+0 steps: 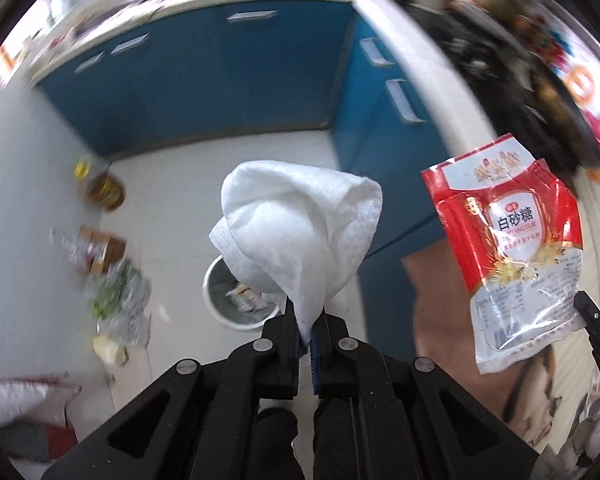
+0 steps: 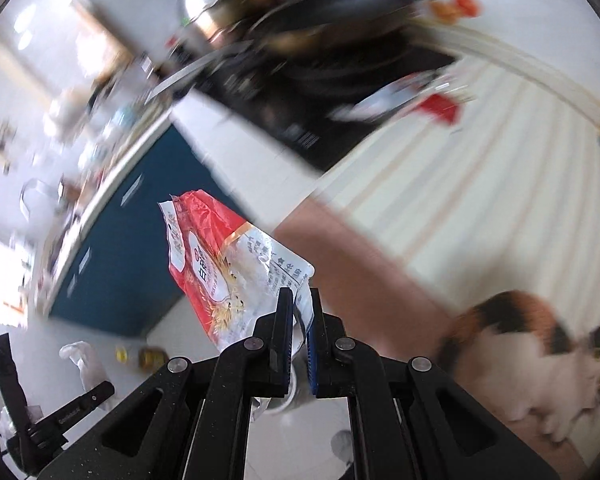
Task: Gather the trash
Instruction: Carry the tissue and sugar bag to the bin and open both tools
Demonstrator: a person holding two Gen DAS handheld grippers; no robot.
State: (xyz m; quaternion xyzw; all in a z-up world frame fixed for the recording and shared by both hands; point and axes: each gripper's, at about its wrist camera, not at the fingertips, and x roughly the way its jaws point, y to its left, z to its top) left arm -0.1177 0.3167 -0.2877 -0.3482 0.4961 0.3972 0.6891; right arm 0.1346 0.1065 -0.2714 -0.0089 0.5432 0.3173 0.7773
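Between left claw (image 1: 306, 326) tips: tissue (image 1: 296, 232) | right claw (image 2: 300, 312): sugar bag (image 2: 236, 264), probably empty

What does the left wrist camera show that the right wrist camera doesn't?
Only the left wrist view shows the round white trash bin on the floor, partly behind the crumpled white paper towel, and the left gripper pinching that towel from close up. Only the right wrist view shows the orange, black and white cat and the right gripper clamping the bag's corner. Both show the red and clear plastic sugar bag and the blue kitchen cabinets.
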